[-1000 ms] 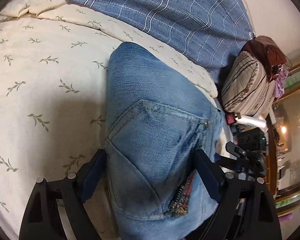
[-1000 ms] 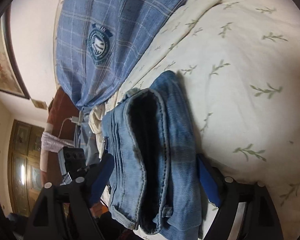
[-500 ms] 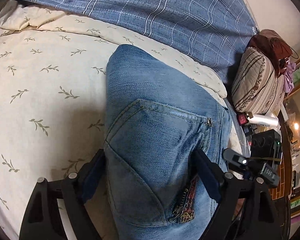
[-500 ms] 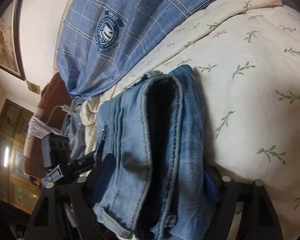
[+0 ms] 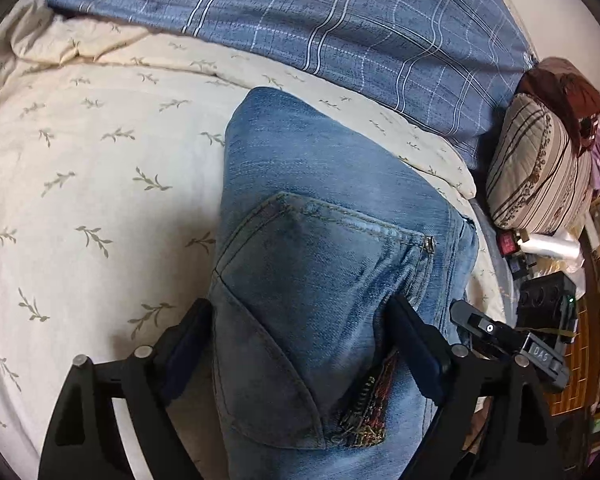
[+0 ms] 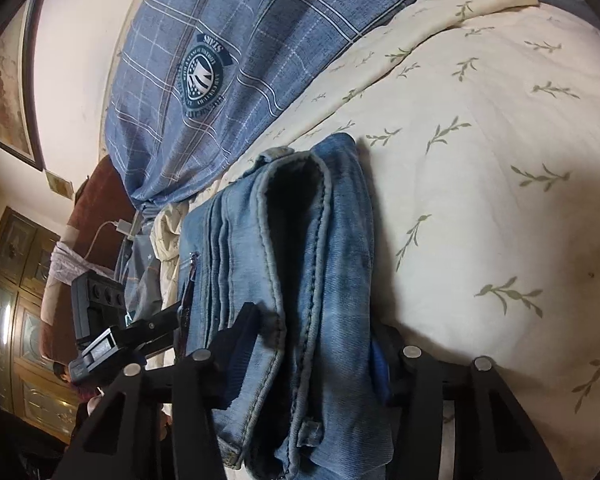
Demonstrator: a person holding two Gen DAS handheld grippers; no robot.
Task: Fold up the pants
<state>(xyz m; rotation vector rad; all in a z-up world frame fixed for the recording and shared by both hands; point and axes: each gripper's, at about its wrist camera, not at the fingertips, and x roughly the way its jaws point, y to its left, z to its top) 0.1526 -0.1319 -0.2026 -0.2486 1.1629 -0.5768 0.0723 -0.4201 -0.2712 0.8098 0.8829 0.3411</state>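
Note:
Folded blue jeans (image 5: 300, 168) lie on the cream leaf-print bedspread (image 5: 80, 200), back pocket up. My left gripper (image 5: 300, 304) straddles the near end of the bundle with its jaws wide, and both pads rest against the denim sides. In the right wrist view the same jeans (image 6: 340, 200) show their stacked folded edges and waistband. My right gripper (image 6: 316, 320) has the layers between its pads and its jaws are closing, squeezing the stack. The near part of the jeans under both grippers is hidden.
A blue plaid quilt (image 5: 380, 40) with a round crest covers the far side of the bed. A striped pillow (image 5: 540, 168) and brown bag sit at the bed's right end, with a power strip and clutter beside it. A wooden cabinet (image 6: 16, 320) stands beyond.
The right gripper's jaws have narrowed onto the folded jeans, pinching the layers together. The left gripper has tilted slightly, its jaws staying as wide as before around the bundle.

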